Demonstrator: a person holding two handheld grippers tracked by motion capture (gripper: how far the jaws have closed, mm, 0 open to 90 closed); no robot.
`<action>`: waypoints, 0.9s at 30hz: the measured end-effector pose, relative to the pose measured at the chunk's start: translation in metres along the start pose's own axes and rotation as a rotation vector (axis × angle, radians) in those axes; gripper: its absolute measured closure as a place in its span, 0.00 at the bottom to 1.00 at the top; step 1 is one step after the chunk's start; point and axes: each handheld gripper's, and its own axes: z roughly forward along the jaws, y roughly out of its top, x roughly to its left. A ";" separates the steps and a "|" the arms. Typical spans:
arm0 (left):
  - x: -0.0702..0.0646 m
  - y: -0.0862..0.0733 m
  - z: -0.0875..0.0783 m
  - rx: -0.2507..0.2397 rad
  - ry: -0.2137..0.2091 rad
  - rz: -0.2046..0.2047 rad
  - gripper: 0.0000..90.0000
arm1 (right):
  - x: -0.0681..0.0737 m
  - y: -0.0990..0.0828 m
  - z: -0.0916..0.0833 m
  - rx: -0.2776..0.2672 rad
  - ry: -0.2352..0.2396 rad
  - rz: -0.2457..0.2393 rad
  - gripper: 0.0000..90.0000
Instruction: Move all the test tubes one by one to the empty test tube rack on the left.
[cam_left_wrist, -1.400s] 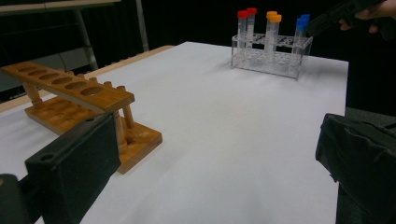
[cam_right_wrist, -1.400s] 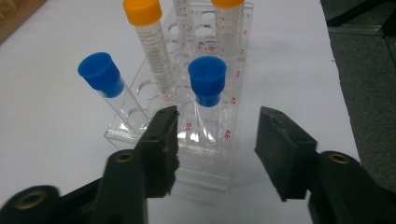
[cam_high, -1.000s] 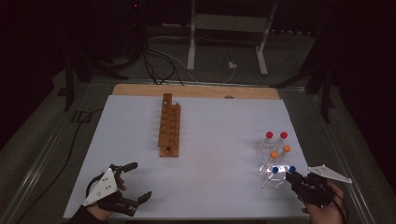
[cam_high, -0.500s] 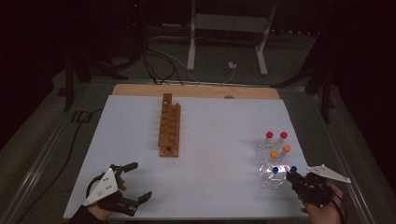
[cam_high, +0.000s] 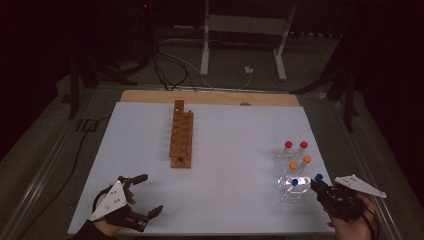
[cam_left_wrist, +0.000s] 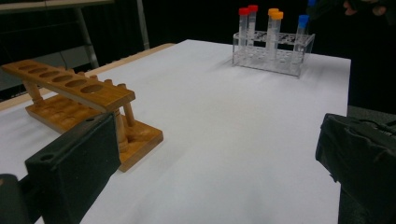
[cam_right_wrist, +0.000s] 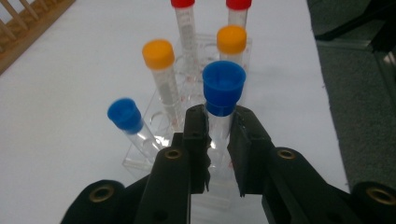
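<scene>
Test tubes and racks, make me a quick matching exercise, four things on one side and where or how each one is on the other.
1. wooden rack
2. red tubes
3. blue tube
4. left gripper

A. between the right gripper's jaws
B. open over bare table
C. far end of the clear rack
D. empty, mid-table

Pairs: 1-D, 2-C, 3-A, 4-B

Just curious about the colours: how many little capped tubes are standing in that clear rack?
6, in the clear rack: two red-capped at the far end, two orange-capped in the middle, two blue-capped nearest the right gripper.
</scene>
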 end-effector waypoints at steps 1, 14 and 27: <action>0.000 0.000 0.000 0.001 0.002 0.001 0.01 | 0.000 0.003 -0.002 -0.014 0.000 0.000 0.85; 0.000 0.000 0.001 0.008 0.002 0.004 0.01 | 0.007 0.030 -0.012 -0.110 0.002 -0.048 0.85; -0.002 0.000 0.001 0.020 -0.009 0.008 0.01 | 0.029 0.046 -0.003 -0.133 0.075 -0.079 0.85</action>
